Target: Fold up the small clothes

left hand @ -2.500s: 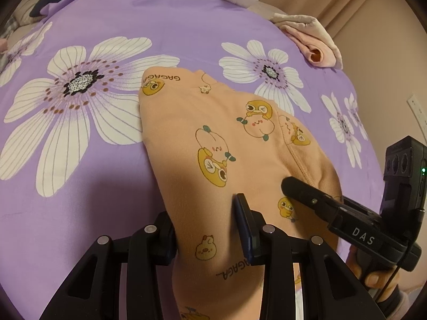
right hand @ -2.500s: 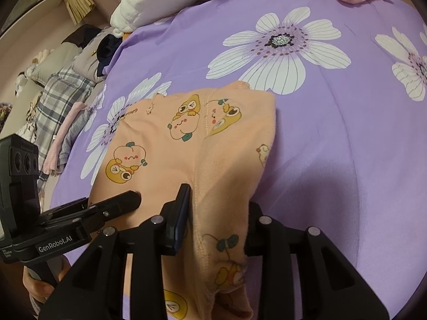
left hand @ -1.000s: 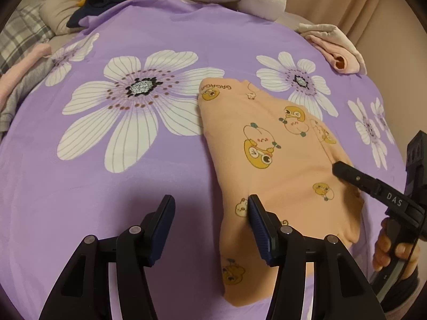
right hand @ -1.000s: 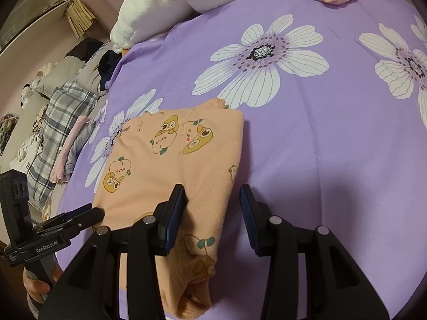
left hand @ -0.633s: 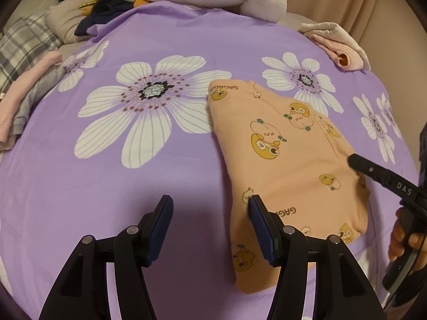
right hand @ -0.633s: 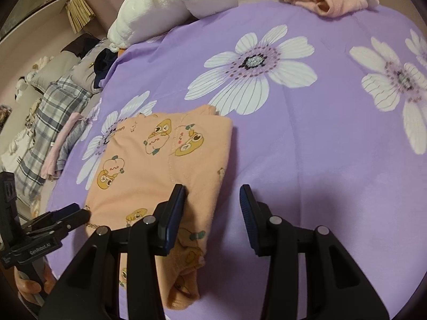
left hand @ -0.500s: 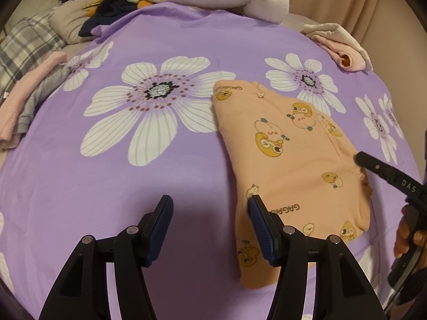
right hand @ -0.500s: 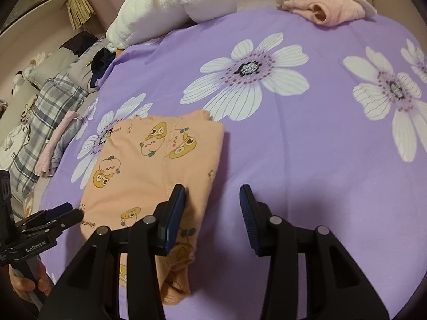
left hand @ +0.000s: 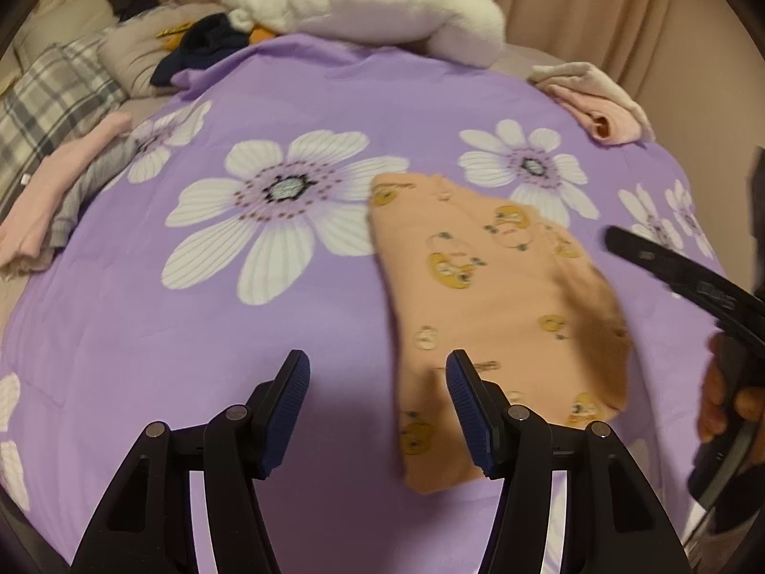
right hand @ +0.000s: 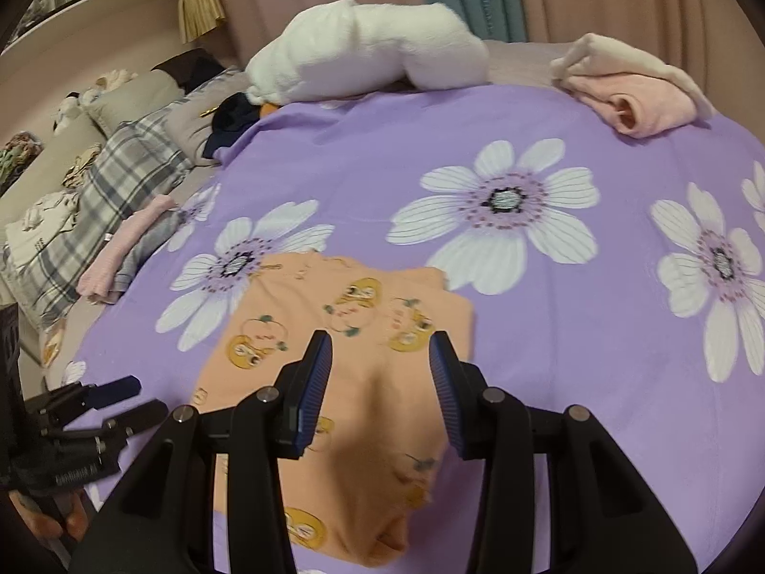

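A small peach garment printed with yellow cartoon ducks lies folded flat on the purple floral bedspread. It also shows in the right wrist view. My left gripper is open and empty, raised above the bedspread just left of the garment's near edge. My right gripper is open and empty, held above the garment's near part. The right gripper shows at the right edge of the left wrist view. The left gripper shows at the lower left of the right wrist view.
A white plush blanket lies at the far side of the bed. A folded pink cloth sits at the far right. Plaid and pink clothes are piled at the left edge. Curtains hang behind the bed.
Both grippers let go of the garment and drew back and up from it. The garment now lies folded flat. Both views show more of the bed.
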Available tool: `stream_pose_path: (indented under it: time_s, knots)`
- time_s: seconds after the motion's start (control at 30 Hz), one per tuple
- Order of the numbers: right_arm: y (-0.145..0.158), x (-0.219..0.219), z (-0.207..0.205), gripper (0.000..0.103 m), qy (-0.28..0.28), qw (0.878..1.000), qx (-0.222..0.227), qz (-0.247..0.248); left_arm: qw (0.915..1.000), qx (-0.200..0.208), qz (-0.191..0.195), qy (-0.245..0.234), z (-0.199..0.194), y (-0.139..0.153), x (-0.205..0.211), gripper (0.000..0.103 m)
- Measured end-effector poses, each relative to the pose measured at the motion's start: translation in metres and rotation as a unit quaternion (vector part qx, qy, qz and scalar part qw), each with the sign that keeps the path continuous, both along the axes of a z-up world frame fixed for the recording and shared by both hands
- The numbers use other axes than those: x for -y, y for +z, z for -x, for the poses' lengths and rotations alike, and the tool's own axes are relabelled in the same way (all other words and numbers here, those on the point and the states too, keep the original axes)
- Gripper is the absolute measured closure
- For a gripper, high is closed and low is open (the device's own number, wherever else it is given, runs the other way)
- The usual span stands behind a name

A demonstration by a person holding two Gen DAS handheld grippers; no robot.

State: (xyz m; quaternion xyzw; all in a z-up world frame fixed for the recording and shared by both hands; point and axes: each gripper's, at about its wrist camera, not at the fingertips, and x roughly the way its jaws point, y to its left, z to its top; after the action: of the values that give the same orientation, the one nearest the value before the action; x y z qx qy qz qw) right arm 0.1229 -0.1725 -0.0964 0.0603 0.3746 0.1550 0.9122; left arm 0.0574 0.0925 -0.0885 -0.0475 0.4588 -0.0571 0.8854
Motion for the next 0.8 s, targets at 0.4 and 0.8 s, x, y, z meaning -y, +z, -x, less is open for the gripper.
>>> stream_pose_path:
  time_s: [0.4,0.8]
  knots:
    - [-0.046,-0.027,-0.032,0.071,0.012,0.996,-0.077,0.045,0.9975,0.002,-0.022,-0.067,0.004,-0.024,0.039,0.045]
    - [-0.043,-0.019,-0.024,0.069,0.012,0.997,-0.063,0.036,0.9981,-0.014,-0.004,-0.061,0.000,-0.036,0.037,0.045]
